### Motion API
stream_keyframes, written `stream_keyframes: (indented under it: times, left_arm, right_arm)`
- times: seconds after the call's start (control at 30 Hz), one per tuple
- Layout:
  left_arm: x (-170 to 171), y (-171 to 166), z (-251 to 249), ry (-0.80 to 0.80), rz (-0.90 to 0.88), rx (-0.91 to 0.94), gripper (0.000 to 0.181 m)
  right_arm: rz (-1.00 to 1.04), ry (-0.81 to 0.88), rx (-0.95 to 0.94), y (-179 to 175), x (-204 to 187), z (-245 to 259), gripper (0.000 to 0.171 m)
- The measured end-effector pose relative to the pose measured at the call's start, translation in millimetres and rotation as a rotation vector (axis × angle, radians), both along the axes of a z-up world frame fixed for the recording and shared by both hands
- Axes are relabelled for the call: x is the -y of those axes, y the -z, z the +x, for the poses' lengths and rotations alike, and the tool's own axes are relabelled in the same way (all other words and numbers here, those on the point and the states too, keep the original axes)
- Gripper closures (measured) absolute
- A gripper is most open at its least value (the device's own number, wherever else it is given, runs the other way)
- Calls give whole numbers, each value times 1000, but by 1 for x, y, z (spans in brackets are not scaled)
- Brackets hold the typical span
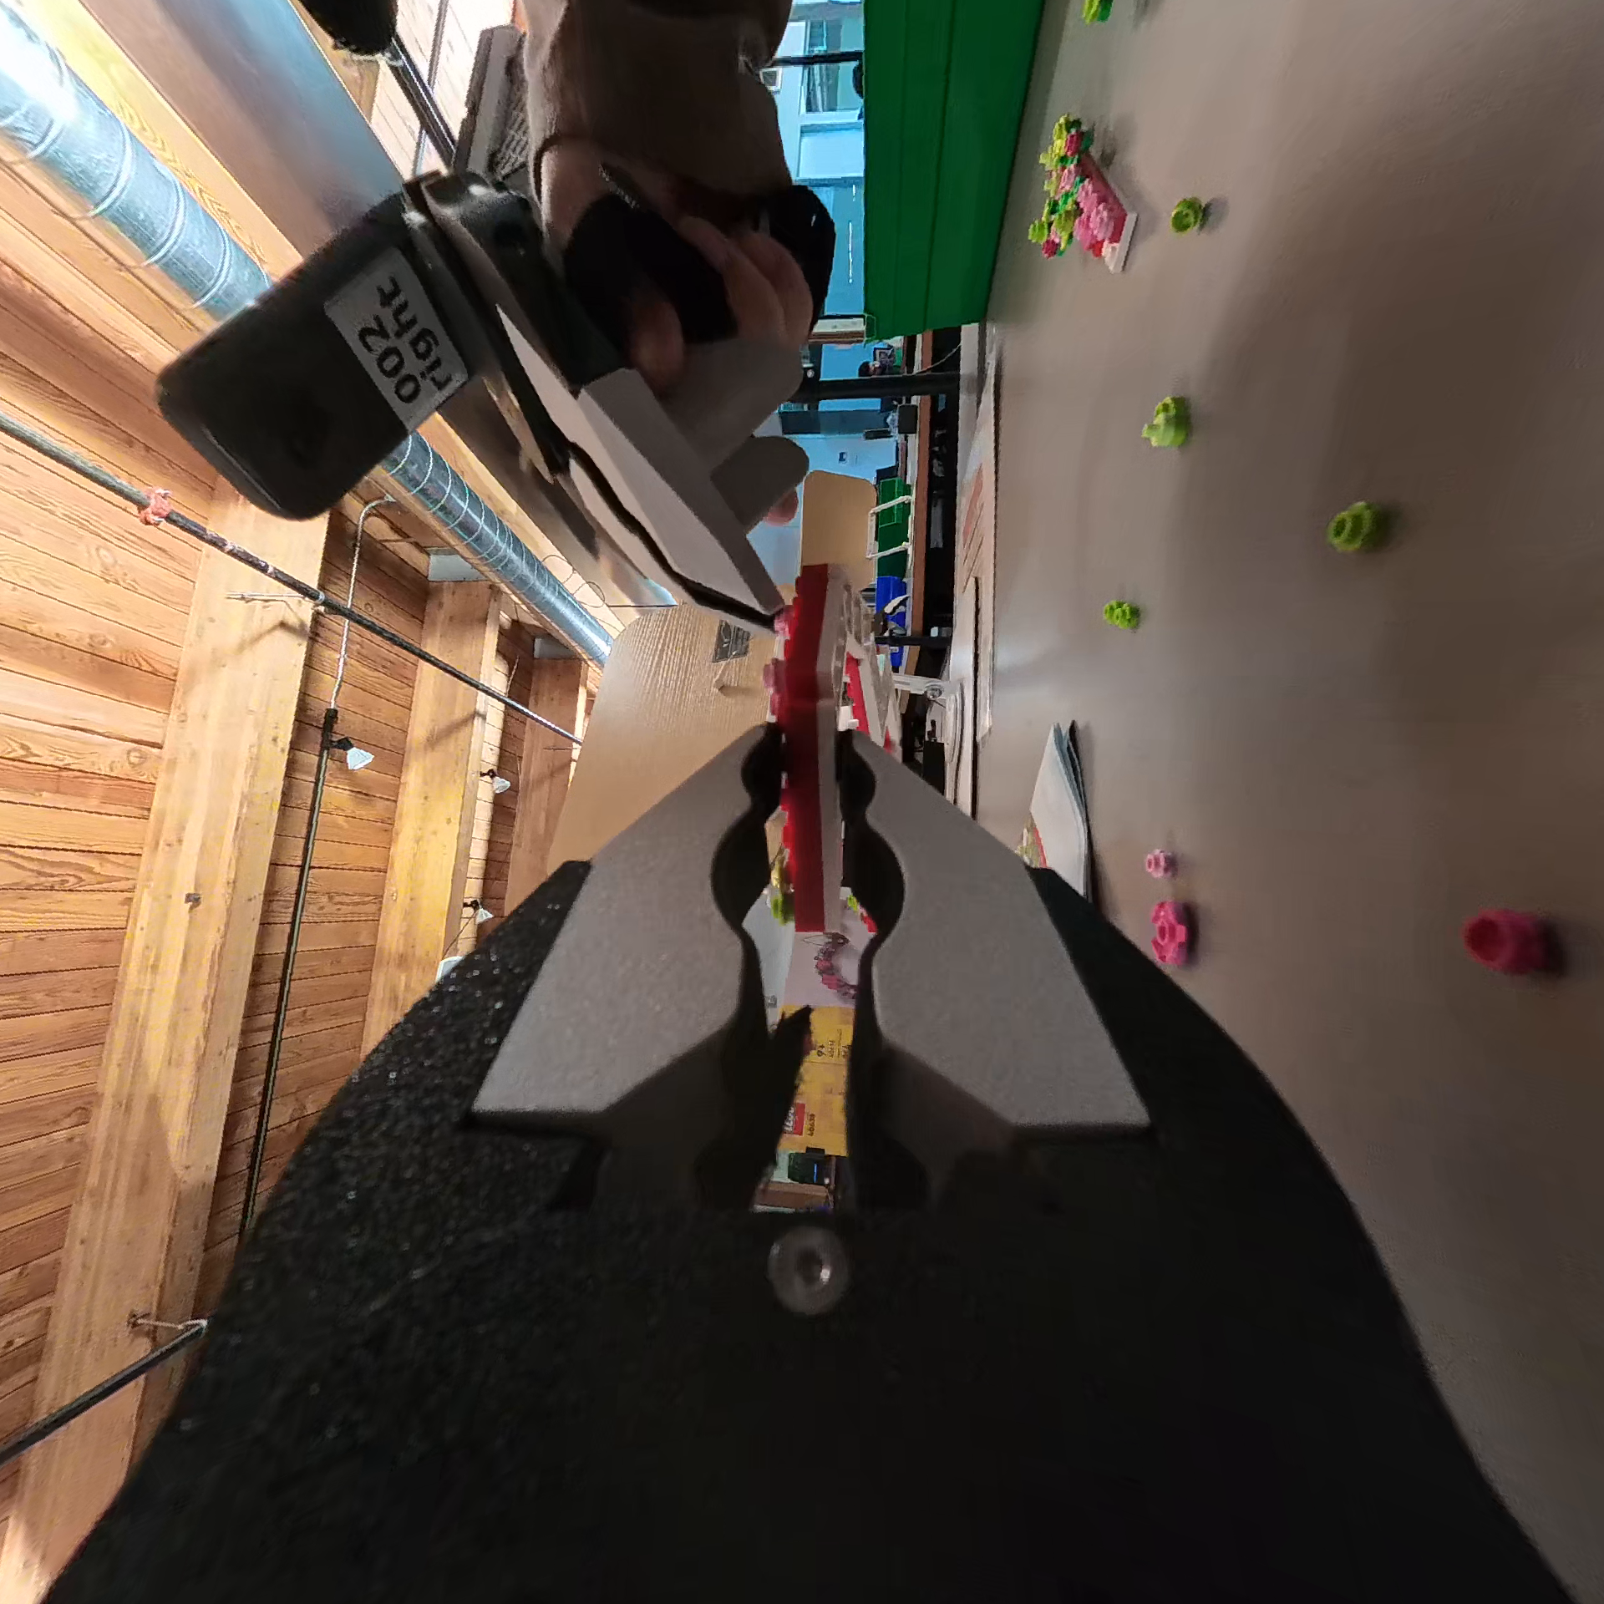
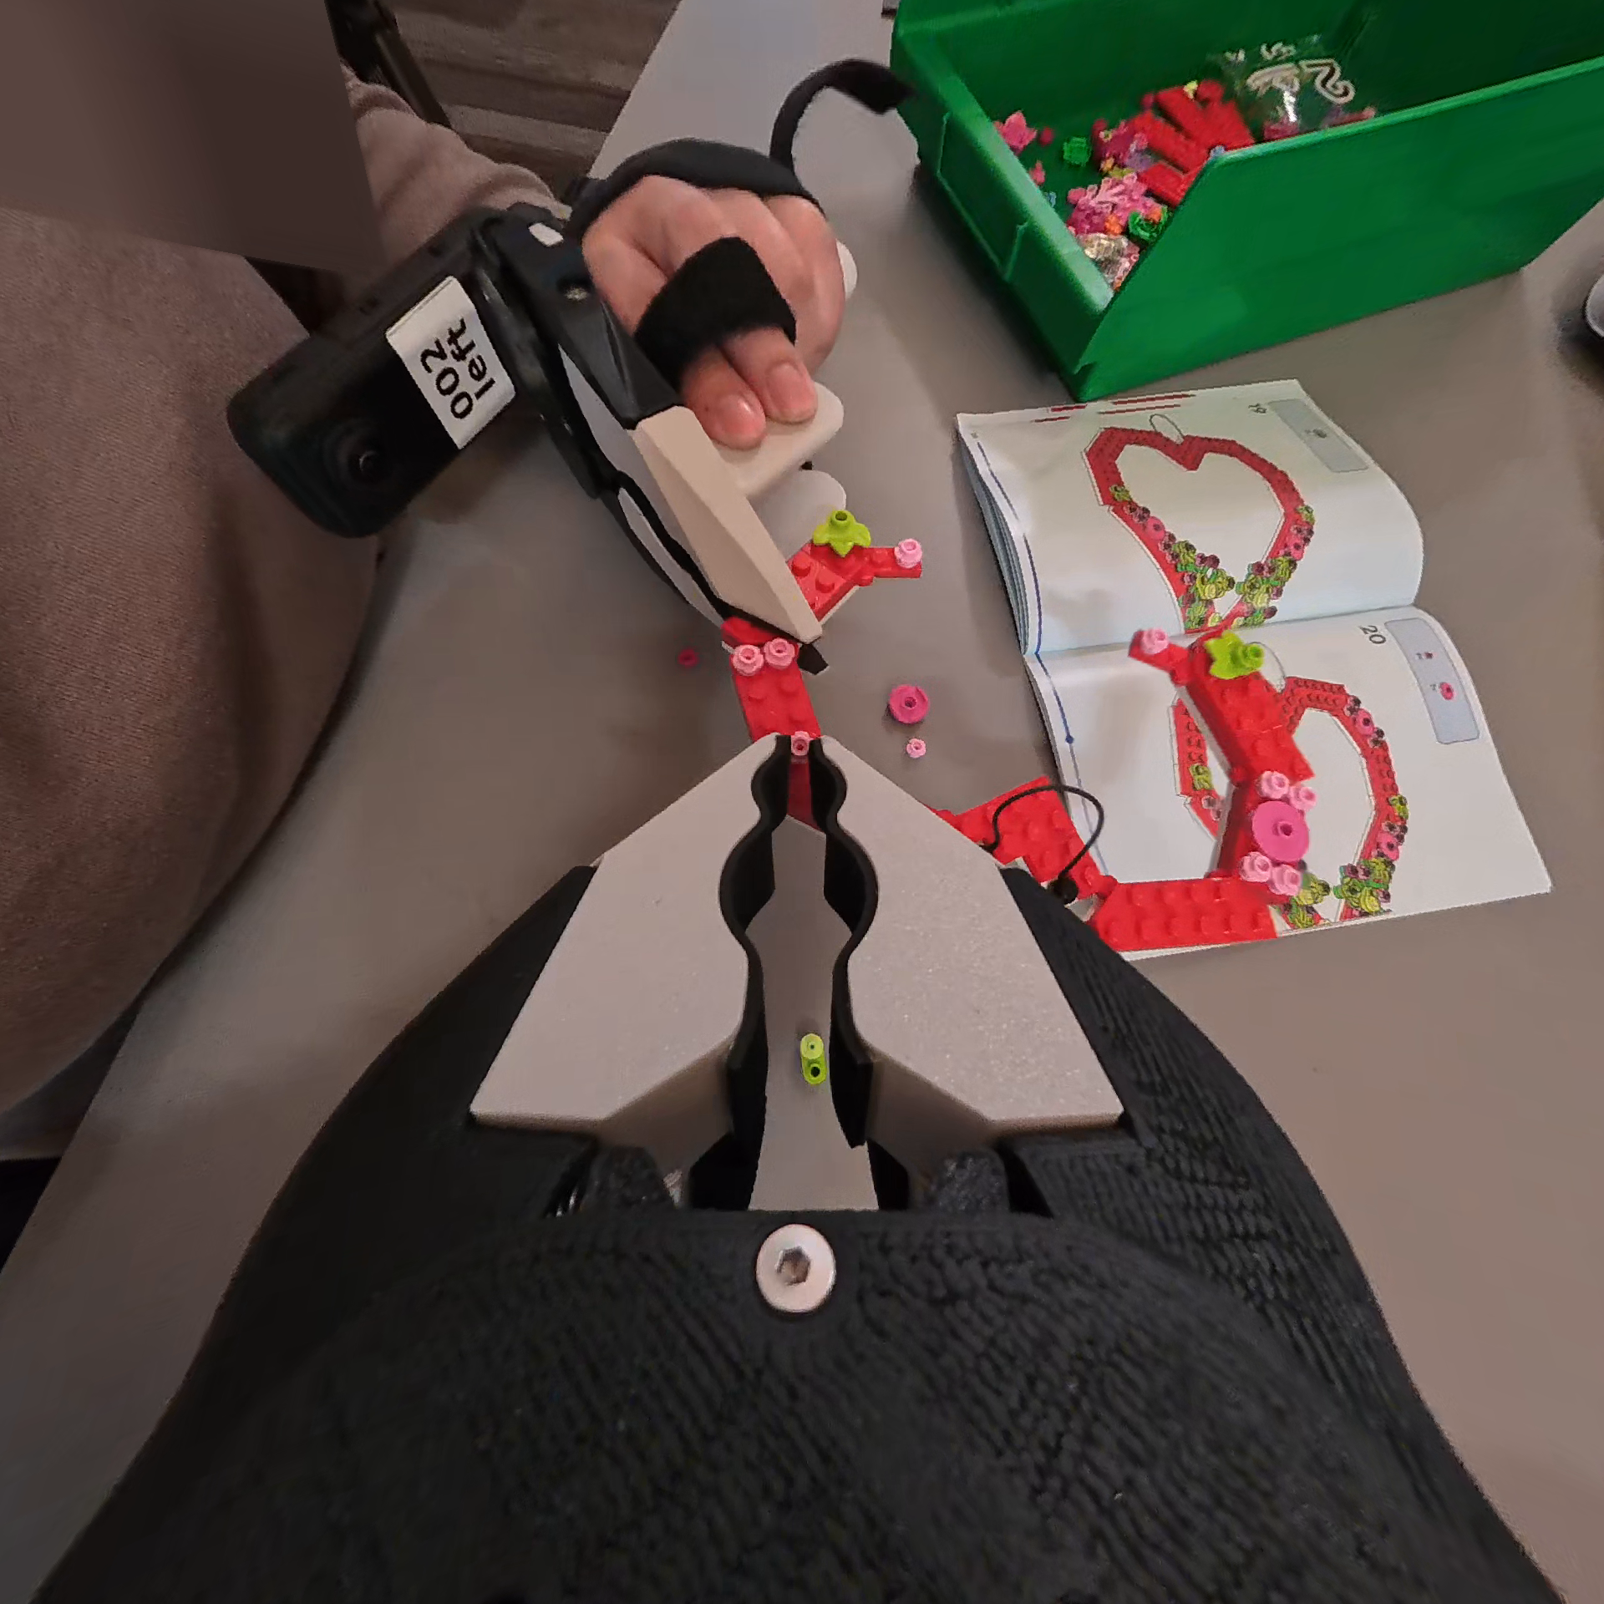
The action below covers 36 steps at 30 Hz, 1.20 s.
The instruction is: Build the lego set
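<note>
Both tongs clamp the red lego strip [image 2: 772, 694], lengthwise between them.

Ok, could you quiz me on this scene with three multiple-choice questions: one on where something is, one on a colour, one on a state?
1. Where is the booklet?
A. on the floor
B. open on the table
C. on a shelf

2. What colour is the bin?
A. blue
B. yellow
C. green

3. How is the left gripper?
A. shut on the red build
B. open and empty
C. lying on the table

Answers: 1 B, it lies open on the grey tabletop. 2 C, its walls are green. 3 A, the red plates sit clamped between its fingers.
</note>
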State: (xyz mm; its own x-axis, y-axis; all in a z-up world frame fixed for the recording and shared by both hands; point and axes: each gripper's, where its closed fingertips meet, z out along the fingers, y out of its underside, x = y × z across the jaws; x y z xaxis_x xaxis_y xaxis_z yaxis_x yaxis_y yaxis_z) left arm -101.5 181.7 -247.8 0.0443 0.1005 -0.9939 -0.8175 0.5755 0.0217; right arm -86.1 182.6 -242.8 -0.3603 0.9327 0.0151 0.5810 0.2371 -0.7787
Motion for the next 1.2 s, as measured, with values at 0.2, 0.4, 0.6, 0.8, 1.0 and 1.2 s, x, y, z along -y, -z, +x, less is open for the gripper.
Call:
stream_keyframes:
  times: [0.2,0.4,0.6,0.8,1.0,1.2]
  left_arm:
    - [1,0,2,5,11,-4,172]
    - [1,-1,2,4,24,-9,172]
    - [1,-1,3,7,26,-12,172]
    - [0,1,3,6,22,-14,172]
    - [-1,2,3,5,9,-16,172]
    - [-2,3,2,0,6,-23,172]
  right_arm:
    - [-31,2,13,1,1,0,168]
    - [-40,6,7,0,1,0,168]
    - [-48,3,18,1,2,1,166]
    - [-51,5,10,2,3,0,164]
    - [-56,3,3,2,4,1,163]
    - [-56,9,-29,-1,4,1,158]
